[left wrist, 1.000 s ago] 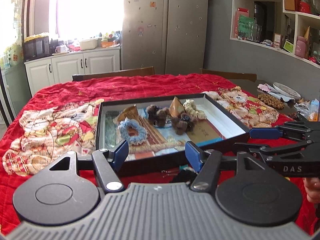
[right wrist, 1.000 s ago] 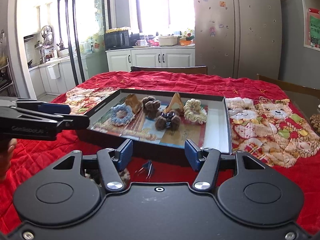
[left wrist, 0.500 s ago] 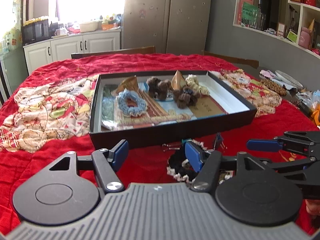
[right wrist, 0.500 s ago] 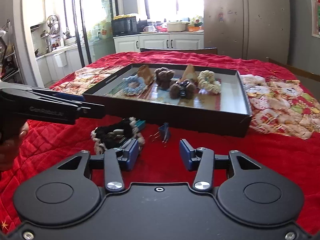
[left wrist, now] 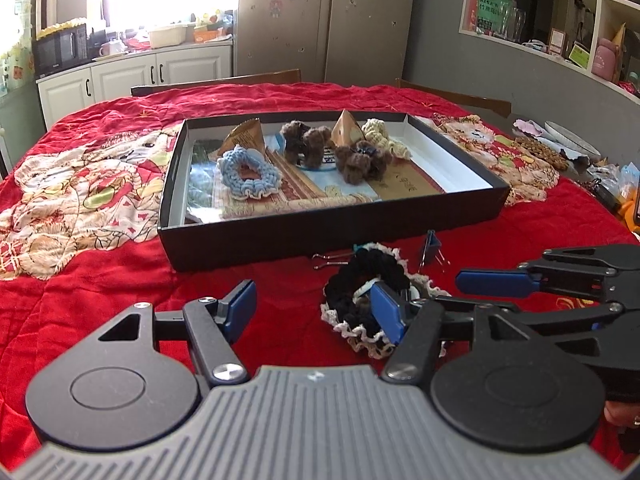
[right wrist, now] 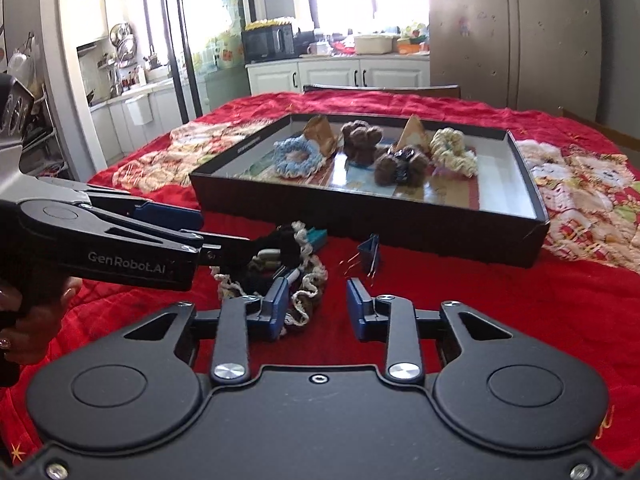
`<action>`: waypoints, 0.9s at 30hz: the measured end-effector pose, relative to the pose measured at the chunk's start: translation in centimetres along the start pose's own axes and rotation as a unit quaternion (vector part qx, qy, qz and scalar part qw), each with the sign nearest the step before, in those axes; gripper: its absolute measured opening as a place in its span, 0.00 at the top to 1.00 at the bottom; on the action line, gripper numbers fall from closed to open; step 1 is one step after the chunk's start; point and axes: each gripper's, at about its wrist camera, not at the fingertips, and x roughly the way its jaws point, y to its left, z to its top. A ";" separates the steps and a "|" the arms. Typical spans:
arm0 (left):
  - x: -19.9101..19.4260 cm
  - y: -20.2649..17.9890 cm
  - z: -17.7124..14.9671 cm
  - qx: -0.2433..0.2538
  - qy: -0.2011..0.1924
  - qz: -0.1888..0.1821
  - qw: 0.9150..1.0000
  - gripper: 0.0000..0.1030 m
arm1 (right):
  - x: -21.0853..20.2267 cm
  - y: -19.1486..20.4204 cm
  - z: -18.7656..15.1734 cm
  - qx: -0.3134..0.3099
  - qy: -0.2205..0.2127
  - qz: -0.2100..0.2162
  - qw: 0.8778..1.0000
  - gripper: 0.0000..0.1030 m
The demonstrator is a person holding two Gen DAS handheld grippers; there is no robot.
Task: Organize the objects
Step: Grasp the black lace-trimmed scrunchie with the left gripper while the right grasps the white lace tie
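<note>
Both tools lowered toward black scrunchie [left wrist: 366, 280], left tool [left wrist: 316, 308] and right tool [right wrist: 318, 306] spread apart beside it

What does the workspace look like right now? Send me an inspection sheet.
Surface: table under a red quilt.
Job's things: black tray holding blue scrunchie, two brown ones, a cream one; black scrunchie lies outside, in front of the tray.
Clutter: binder clips beside the black scrunchie.
Grippers: left tongs and right tongs both open, empty, near the black scrunchie.
Cables: nothing seen.
Surroundings: kitchen cabinets, fridge, wall shelves.
</note>
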 end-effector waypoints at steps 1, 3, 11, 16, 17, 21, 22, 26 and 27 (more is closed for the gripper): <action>0.0 0.1 -0.1 -0.001 0.001 0.000 1.000 0.27 | 0.2 0.1 -0.1 0.000 0.003 0.001 1.000 0.73; 0.2 0.3 -0.2 -0.004 0.003 0.000 1.000 0.27 | 0.6 0.1 -0.2 0.001 0.009 0.003 1.000 0.74; 0.5 0.3 -0.6 -0.003 0.008 -0.004 1.000 0.31 | 1.4 0.4 -0.5 -0.002 0.021 0.006 1.000 0.89; 0.6 0.3 -0.6 -0.002 0.011 -0.008 1.000 0.42 | 0.8 0.5 -0.5 -0.006 0.014 -0.008 1.000 0.92; 0.6 0.3 -0.6 -0.002 0.012 -0.008 1.000 0.43 | 0.6 0.5 -0.6 -0.007 0.012 -0.010 1.000 0.92; 0.7 0.2 -0.7 -0.002 0.012 -0.009 1.000 0.44 | 0.1 0.4 -0.5 -0.009 0.010 -0.015 1.000 0.92; 0.7 0.2 -0.7 -0.003 0.012 -0.010 1.000 0.45 | 0.0 0.4 -0.5 -0.010 0.010 -0.017 1.000 0.92; 0.6 0.4 -0.6 -0.009 0.015 -0.016 1.000 0.47 | -0.2 0.4 -0.5 -0.011 0.010 -0.017 1.000 0.92; 0.6 0.4 -0.6 -0.011 0.015 -0.018 1.000 0.47 | -0.2 0.3 -0.5 -0.011 0.010 -0.018 1.000 0.92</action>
